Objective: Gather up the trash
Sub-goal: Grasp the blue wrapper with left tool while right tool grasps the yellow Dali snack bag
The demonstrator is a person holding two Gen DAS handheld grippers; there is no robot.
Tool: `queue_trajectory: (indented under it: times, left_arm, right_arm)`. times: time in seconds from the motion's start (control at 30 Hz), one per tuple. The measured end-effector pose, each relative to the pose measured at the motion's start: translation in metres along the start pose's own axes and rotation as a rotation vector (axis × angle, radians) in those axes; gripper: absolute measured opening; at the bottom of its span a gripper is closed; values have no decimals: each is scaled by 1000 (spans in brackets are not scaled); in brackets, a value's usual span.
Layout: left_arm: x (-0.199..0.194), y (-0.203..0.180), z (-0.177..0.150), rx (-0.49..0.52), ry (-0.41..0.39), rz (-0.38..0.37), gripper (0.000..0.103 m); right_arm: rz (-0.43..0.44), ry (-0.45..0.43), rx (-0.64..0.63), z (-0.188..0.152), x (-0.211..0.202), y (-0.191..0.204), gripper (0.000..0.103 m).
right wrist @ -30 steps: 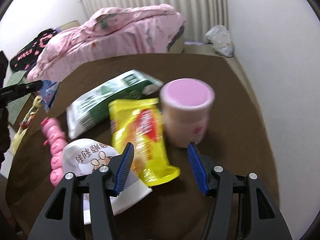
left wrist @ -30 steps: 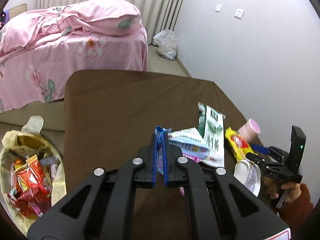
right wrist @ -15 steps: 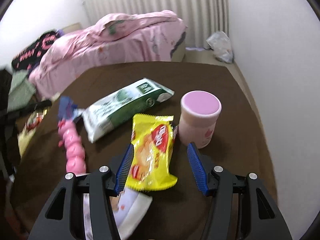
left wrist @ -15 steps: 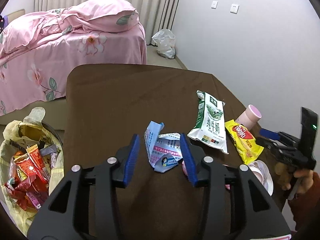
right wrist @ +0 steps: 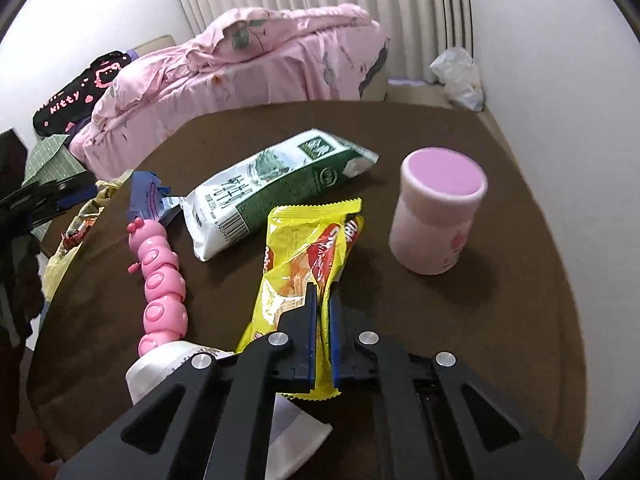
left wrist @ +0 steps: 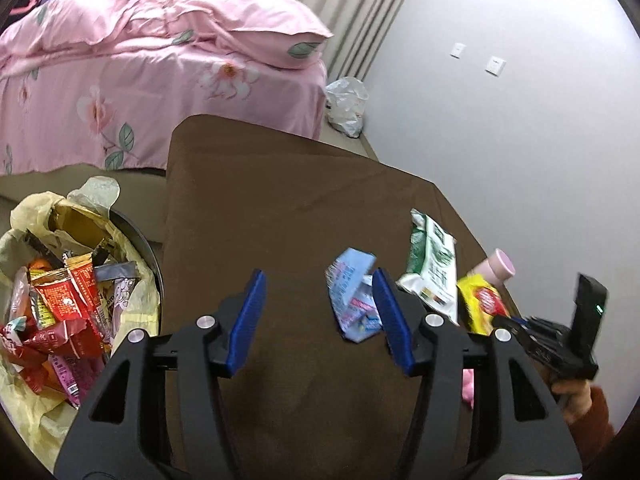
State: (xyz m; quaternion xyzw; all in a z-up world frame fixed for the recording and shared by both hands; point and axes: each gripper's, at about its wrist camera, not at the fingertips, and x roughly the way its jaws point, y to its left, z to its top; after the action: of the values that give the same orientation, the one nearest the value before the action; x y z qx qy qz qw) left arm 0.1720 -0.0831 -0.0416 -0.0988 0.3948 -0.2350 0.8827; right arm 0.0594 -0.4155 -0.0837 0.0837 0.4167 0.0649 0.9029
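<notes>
My left gripper (left wrist: 319,280) hangs over the brown table (left wrist: 280,200) with its jaws opening. The pale blue wrapper (left wrist: 352,300) lies loose on the cloth by the right finger, and no pad presses it. My right gripper (right wrist: 323,296) is shut on the near end of the yellow snack packet (right wrist: 312,240). A green and white milk pouch (right wrist: 280,184) lies behind the packet. To its right stands a pink cup (right wrist: 436,208). A pink caterpillar toy (right wrist: 160,276) and a white wrapper (right wrist: 172,360) lie to the left.
A bin lined with a yellow bag (left wrist: 60,300) stands left of the table, holding several red wrappers. A bed with pink bedding (left wrist: 160,72) is behind. A white plastic bag (left wrist: 346,104) sits on the floor by the wall.
The left gripper let go of the blue wrapper, which dropped onto the table, then opened wide and swung towards the bin. The right gripper closed on the yellow packet.
</notes>
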Motion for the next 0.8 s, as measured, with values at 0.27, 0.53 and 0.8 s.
queue_trajectory:
  times: [0.27, 0.53, 0.8]
  left_arm:
    - [58, -38, -6, 132, 141, 20, 47]
    - [64, -60, -20, 223, 162, 97, 3]
    - [14, -76, -18, 259, 42, 120, 3]
  right_arm:
    - [-1, -33, -4, -6, -19, -1, 7]
    - [-12, -62, -28, -7, -28, 3, 7]
    - [-24, -168, -80, 9, -64, 22, 7]
